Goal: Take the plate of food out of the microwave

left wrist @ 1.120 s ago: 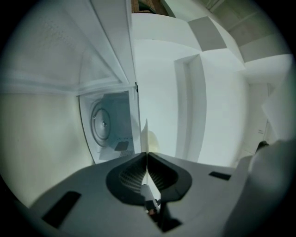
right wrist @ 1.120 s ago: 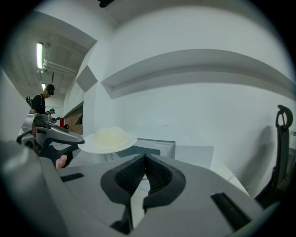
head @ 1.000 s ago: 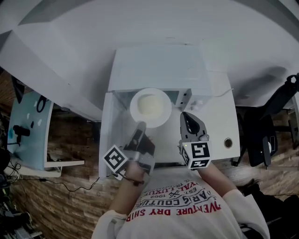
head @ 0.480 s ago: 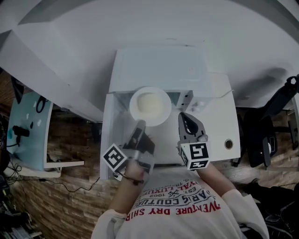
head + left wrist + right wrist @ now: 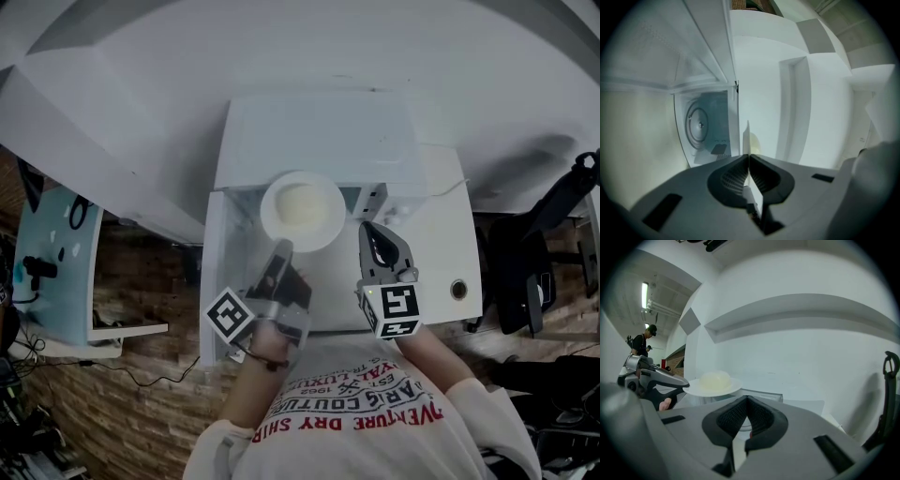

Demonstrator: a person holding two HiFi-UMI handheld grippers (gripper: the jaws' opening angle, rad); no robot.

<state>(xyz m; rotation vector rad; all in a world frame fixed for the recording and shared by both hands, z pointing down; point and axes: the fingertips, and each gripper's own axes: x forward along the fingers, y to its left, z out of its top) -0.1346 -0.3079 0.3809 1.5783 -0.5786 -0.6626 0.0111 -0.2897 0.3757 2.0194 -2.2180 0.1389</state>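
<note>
A white plate [image 5: 302, 211] with a pale mound of food hangs level in front of the white microwave [image 5: 319, 131], just outside its opening. My left gripper [image 5: 281, 251] is shut on the plate's near rim; in the left gripper view the plate [image 5: 748, 140] shows edge-on between the closed jaws, with the oven's turntable [image 5: 698, 124] behind. My right gripper [image 5: 375, 234] is shut with nothing in it, to the right of the plate and apart from it. The right gripper view shows the plate [image 5: 714, 382] held by the left gripper [image 5: 682, 386].
The microwave door [image 5: 214, 272] stands open to the left. The microwave sits on a white desk [image 5: 441, 244] with a round cable hole [image 5: 458, 289]. A black chair [image 5: 530, 272] is at the right. A person [image 5: 647, 338] stands far off.
</note>
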